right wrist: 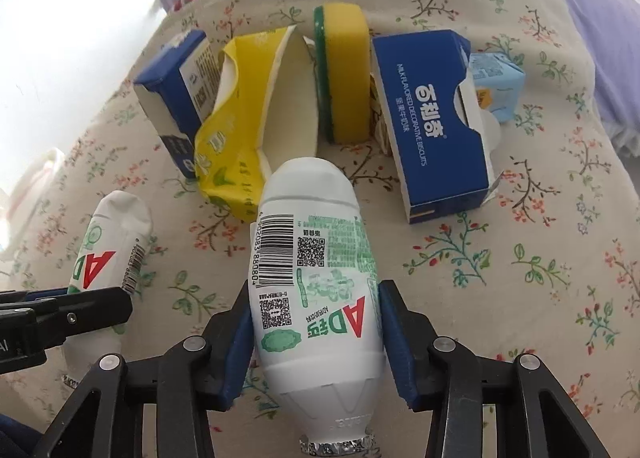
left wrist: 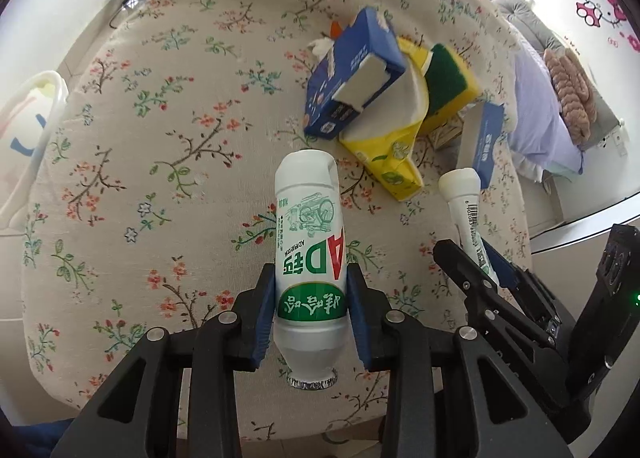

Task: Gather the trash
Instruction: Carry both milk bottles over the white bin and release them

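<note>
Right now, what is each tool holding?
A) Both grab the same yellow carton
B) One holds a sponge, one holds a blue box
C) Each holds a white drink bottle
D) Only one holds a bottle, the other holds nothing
C: the left tool is clamped on one white bottle and the right tool on another white bottle, while the sponge sits untouched on the flowery cloth.

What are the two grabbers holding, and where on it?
Each holds a white drink bottle around its lower middle: left gripper one bottle, right gripper another bottle.
</note>
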A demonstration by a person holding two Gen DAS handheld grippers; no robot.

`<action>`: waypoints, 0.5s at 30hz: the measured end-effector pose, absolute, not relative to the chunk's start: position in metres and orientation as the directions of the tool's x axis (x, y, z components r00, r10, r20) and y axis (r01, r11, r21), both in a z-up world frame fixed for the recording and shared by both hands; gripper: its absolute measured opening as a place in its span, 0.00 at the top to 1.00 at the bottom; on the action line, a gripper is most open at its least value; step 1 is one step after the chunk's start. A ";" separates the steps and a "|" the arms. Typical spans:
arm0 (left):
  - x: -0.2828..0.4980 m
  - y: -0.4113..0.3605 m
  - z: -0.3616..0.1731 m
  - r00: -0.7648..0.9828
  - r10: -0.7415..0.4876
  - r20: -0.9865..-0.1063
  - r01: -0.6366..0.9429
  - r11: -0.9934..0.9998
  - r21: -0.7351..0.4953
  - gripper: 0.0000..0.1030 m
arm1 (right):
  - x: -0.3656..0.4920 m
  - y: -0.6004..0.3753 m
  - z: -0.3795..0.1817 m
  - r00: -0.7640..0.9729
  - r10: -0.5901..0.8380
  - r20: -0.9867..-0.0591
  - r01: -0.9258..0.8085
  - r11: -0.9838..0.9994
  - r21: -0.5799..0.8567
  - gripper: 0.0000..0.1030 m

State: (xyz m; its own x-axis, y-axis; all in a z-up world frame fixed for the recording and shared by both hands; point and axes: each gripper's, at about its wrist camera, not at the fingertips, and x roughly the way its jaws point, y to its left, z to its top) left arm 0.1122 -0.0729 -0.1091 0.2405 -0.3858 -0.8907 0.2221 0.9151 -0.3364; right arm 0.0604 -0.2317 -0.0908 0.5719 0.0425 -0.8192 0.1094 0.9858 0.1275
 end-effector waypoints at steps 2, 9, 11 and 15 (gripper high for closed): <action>0.112 -0.068 -0.103 0.249 -0.392 -0.886 0.219 0.914 -0.342 0.65 | 0.060 -0.233 -0.087 0.582 0.062 -0.811 0.113 0.981 0.156 0.51; 0.115 -0.023 -0.071 0.312 -0.421 -0.852 0.179 0.907 -0.382 0.65 | 0.055 -0.226 -0.069 0.615 0.147 -0.775 0.088 0.964 0.252 0.55; 0.121 -0.006 -0.064 0.336 -0.411 -0.848 0.162 0.912 -0.378 0.65 | 0.055 -0.218 -0.062 0.625 0.156 -0.765 0.073 0.964 0.256 0.55; 0.134 0.021 -0.063 0.361 -0.388 -0.848 0.099 0.920 -0.379 0.65 | 0.061 -0.199 -0.052 0.639 0.169 -0.750 0.041 0.967 0.253 0.56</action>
State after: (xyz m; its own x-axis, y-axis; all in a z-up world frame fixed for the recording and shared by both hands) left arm 0.1338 0.0211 -0.0634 0.3609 -0.3884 -0.8479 0.0991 0.9200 -0.3793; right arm 0.0606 -0.1992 -0.0525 0.6388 0.1694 -0.7505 0.0407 0.9666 0.2529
